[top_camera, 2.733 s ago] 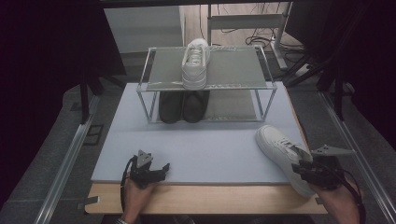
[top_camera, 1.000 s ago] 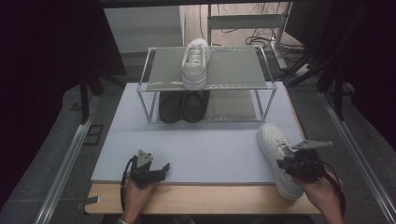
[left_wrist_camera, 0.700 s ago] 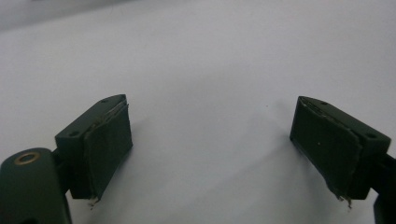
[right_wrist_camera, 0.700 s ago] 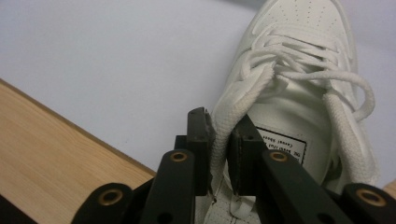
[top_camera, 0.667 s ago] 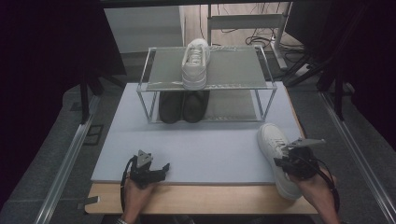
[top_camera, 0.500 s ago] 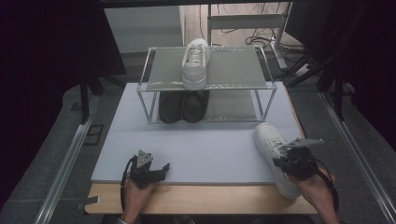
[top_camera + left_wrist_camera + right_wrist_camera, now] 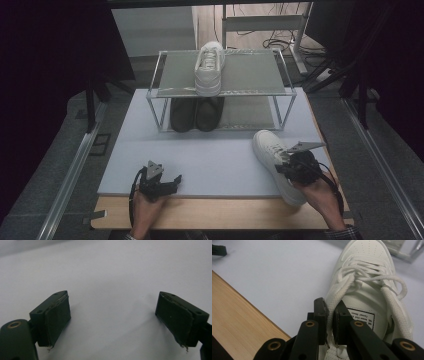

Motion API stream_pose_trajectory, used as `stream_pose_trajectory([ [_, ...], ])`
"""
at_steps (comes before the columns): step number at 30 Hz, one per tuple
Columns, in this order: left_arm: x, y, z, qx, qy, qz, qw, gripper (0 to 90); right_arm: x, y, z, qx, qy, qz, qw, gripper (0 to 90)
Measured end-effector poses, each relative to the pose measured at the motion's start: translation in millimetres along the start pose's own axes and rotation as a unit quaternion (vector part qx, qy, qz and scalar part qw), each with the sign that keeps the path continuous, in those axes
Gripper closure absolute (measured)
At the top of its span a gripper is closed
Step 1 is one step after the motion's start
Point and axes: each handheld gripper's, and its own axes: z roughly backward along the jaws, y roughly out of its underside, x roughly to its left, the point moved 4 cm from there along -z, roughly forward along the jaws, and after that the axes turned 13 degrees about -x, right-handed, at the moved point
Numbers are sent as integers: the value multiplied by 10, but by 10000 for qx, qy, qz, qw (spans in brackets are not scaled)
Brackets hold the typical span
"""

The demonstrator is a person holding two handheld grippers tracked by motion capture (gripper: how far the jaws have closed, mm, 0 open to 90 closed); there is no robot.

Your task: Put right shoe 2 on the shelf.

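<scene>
In the right gripper view, the right claw (image 7: pixel 329 322) has its two black jaws pinched on the collar edge of a white sneaker (image 7: pixel 367 290), the padded rim squeezed between the pads; the jaws have just been closing onto it. The sneaker's laces and perforated toe stretch toward the upper right of that frame, and a printed label shows inside on the tongue.

In the high view, the right claw (image 7: pixel 286 167) sits at the lower right of the frame, gripping the same white sneaker (image 7: pixel 270 150), which lies on the pale grey mat (image 7: pixel 215 150) of the counter (image 7: pixel 210 215), toe pointing toward the rack. A hand (image 7: pixel 317 192) holds the claw from below.

The left claw (image 7: pixel 167 182), at the lower left centre of the high view, rests on the mat near its front edge. In the left gripper view, the left claw (image 7: pixel 112 315) stands wide open with nothing between its jaws.

At the top centre, a wire shoe rack (image 7: pixel 225 87) stands on the mat. A second white sneaker (image 7: pixel 209 67) sits on its top shelf, and a pair of black shoes (image 7: pixel 196 114) sits beneath.
</scene>
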Motion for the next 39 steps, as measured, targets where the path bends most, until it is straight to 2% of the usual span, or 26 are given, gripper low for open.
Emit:
stream_pose_trajectory([
  [7, -2, 0, -2, -11, -4, 12, 10000, 121, 128, -85, -163, 5, -168, 107, 9998, 792],
  [10, -2, 0, -2, -12, -5, 11, 10000, 121, 114, -96, -153, 58, -156, 119, 9998, 731],
  [13, -2, 0, -1, -8, -3, 12, 10000, 121, 72, -137, -62, -37, -177, 50, 9998, 713],
  [16, -2, 0, -1, -8, -4, 12, 10000, 121, -1, -195, 64, -195, -162, -75, 9996, 768],
  [18, -2, 0, -1, -8, -4, 12, 10000, 121, -73, -234, 148, -288, 6, -81, 9996, 803],
  [19, -2, 0, -1, -8, -4, 12, 10000, 121, -73, -234, 148, -288, 6, -81, 9996, 803],
  [22, -1, 0, 0, -2, -2, 2, 10000, 121, -253, -263, 245, -356, 270, -160, 9989, 893],
  [24, 0, 0, 0, 1, -1, -2, 10000, 121, -348, -242, 249, -346, 406, -245, 9983, 895],
  [27, -2, 0, -2, -11, -5, 12, 10000, 121, -482, -170, 195, -298, 605, -309, 9972, 896],
  [32, 0, 0, 0, 1, 0, -1, 10000, 121, -644, 1, 27, -209, 758, -396, 9961, 896],
  [36, 0, 0, 0, 1, -1, 0, 10000, 121, -712, 94, -74, -143, 755, -458, 9960, 896],
  [39, 0, 0, 0, 1, -2, 0, 10000, 121, -763, 183, -183, -92, 666, -572, 9961, 896],
])
